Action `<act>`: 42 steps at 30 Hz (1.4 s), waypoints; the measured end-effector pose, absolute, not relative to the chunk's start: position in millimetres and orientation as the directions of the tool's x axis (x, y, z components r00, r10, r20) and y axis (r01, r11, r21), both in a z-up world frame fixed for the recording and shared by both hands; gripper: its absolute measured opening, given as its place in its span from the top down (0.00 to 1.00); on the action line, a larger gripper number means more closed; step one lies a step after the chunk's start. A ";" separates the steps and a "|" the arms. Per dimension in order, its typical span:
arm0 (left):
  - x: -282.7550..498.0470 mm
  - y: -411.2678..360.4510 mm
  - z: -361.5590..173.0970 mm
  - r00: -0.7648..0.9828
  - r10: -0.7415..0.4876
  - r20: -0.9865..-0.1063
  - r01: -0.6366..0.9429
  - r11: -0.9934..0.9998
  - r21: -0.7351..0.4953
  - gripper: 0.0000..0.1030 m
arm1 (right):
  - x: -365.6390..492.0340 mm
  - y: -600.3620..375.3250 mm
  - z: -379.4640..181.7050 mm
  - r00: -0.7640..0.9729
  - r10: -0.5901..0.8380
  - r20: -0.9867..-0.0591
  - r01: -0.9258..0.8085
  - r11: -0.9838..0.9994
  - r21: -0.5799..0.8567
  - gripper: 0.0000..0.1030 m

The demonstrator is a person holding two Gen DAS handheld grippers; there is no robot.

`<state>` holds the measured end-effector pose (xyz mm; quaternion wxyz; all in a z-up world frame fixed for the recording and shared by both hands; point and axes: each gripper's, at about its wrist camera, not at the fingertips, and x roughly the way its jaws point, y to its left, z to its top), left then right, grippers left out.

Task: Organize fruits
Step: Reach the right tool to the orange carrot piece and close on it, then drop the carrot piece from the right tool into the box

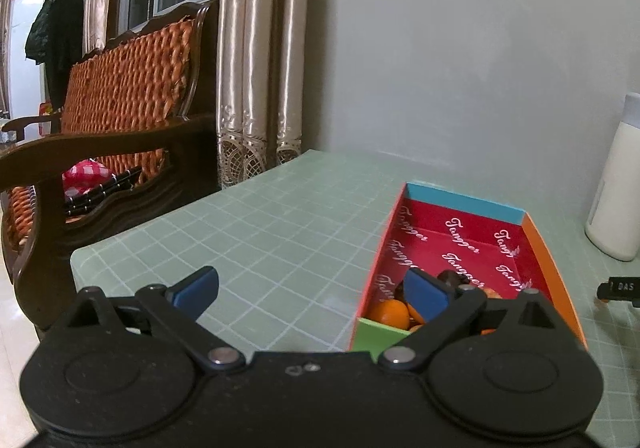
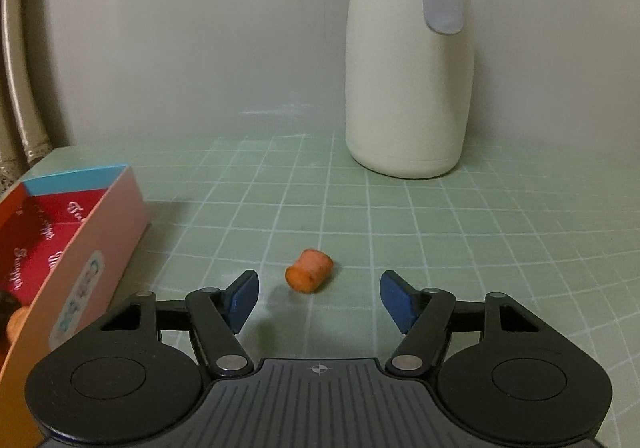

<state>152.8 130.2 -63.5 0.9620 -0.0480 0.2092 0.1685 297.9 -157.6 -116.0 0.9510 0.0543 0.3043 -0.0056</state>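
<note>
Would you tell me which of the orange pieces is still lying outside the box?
The stubby orange piece on the green mat, ahead of the open right gripper; the others sit inside the box.

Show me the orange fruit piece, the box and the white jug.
orange fruit piece [image 2: 309, 271], right wrist view, its middle.
box [image 2: 96, 224], right wrist view, pink outer wall.
white jug [image 2: 404, 96], right wrist view, its body.

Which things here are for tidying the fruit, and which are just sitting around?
For the job: the colourful box, the orange fruit already in it, the orange piece lying on the mat, the right gripper with open fingers.

Just there: white jug, green mat, wooden bench, curtains.
</note>
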 end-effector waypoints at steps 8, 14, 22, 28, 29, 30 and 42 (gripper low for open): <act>151.5 141.3 -64.1 0.848 0.304 -0.433 -0.358 0.933 -0.046 0.09 | 309.6 -148.9 -123.2 0.808 0.015 -0.589 0.022 0.998 0.056 0.73; 149.3 145.8 -64.2 0.845 0.309 -0.436 -0.367 0.929 -0.054 0.09 | 296.8 -142.1 -121.0 0.833 0.063 -0.549 -0.022 0.996 0.081 0.73; 147.0 154.0 -65.3 0.831 0.327 -0.450 -0.399 0.914 -0.073 0.08 | 254.2 -113.4 -86.9 0.877 0.257 -0.406 -0.219 0.966 0.139 0.73; 144.8 157.5 -65.5 0.826 0.336 -0.452 -0.408 0.910 -0.068 0.08 | 232.8 -74.9 -72.2 0.839 0.388 -0.381 -0.366 0.921 0.131 0.73; 144.1 158.0 -65.3 0.826 0.338 -0.451 -0.409 0.910 -0.068 0.08 | 232.0 -68.2 -71.9 0.831 0.402 -0.385 -0.383 0.915 0.128 0.73; 144.1 158.8 -65.2 0.826 0.338 -0.451 -0.409 0.910 -0.068 0.08 | 231.6 -62.0 -70.6 0.823 0.411 -0.391 -0.394 0.910 0.127 0.73; 144.9 159.4 -65.4 0.823 0.341 -0.454 -0.409 0.911 -0.058 0.08 | 220.2 -60.6 -67.6 0.821 0.412 -0.396 -0.371 0.911 0.180 0.38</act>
